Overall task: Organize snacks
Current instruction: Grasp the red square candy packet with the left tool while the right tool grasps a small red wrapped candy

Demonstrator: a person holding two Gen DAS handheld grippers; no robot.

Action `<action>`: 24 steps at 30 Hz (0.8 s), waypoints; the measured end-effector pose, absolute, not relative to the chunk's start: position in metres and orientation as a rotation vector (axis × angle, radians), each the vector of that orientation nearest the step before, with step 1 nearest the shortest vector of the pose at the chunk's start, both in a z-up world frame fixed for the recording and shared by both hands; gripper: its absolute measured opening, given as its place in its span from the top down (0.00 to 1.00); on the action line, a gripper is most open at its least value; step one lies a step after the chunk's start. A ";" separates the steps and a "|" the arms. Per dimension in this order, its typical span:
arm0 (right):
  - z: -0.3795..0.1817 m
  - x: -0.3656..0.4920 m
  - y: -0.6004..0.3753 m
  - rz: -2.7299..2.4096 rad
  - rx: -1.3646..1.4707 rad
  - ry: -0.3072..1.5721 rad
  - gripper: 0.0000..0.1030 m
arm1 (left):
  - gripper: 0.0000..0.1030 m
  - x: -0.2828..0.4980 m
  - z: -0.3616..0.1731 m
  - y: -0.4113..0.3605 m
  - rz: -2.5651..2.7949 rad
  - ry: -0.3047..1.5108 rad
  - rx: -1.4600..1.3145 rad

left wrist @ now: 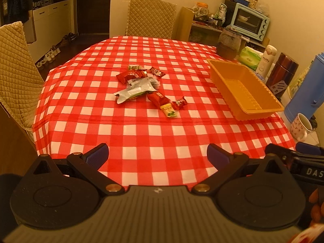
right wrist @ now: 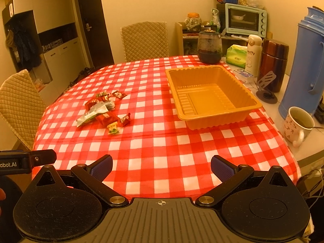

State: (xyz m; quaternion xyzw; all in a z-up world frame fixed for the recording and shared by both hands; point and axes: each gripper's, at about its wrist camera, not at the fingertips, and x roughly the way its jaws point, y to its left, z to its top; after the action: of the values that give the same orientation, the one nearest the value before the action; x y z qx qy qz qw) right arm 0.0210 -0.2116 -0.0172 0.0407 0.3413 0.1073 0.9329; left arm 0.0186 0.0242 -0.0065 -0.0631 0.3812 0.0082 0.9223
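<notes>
Snacks (left wrist: 141, 85) lie in a loose heap near the middle of a table under a red-and-white checked cloth (left wrist: 141, 137): several red wrappers, a long silver-green packet (left wrist: 134, 93) and a small yellow packet (left wrist: 169, 110) at the near edge of the heap, with one little red sweet (left wrist: 180, 103) just beside it. An orange plastic tray (left wrist: 261, 111) sits to the right of the heap, apart from it, and holds nothing. Both tongs hang over the near edge of the table. The left gripper (left wrist: 158, 155) has its jaws spread wide with only cloth between them; the right gripper (right wrist: 161, 167) is likewise spread wide and grips nothing. Beyond the tray, off the cloth, stand a blue flask (right wrist: 305, 68), a dark red flask (right wrist: 273, 60), a white bottle (right wrist: 252, 54), a green tissue pack (right wrist: 236, 55) and a patterned mug (right wrist: 295, 124) with what looks like a spoon in it. A dark jar (right wrist: 209, 47) stands at the cloth's far edge, and quilted chairs (right wrist: 144, 40) line the table.
</notes>
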 end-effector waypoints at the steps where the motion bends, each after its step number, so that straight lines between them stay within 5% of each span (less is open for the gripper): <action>1: -0.017 0.023 -0.210 0.221 0.082 0.691 0.01 | 0.00 0.022 -0.008 0.028 0.025 0.782 -0.129; 11: -0.034 0.064 -0.186 0.259 0.062 0.677 0.02 | 0.04 0.069 -0.029 0.058 0.016 0.754 -0.074; 24: -0.080 0.145 -0.152 0.338 0.039 0.721 0.31 | 0.23 0.155 -0.069 0.060 -0.136 0.750 0.050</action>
State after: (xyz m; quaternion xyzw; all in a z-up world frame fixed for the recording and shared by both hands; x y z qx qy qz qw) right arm 0.1452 -0.1516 -0.0802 0.0191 0.3510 0.1645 0.9216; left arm 0.1550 0.0598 -0.0685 0.0246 0.3659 -0.0665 0.9279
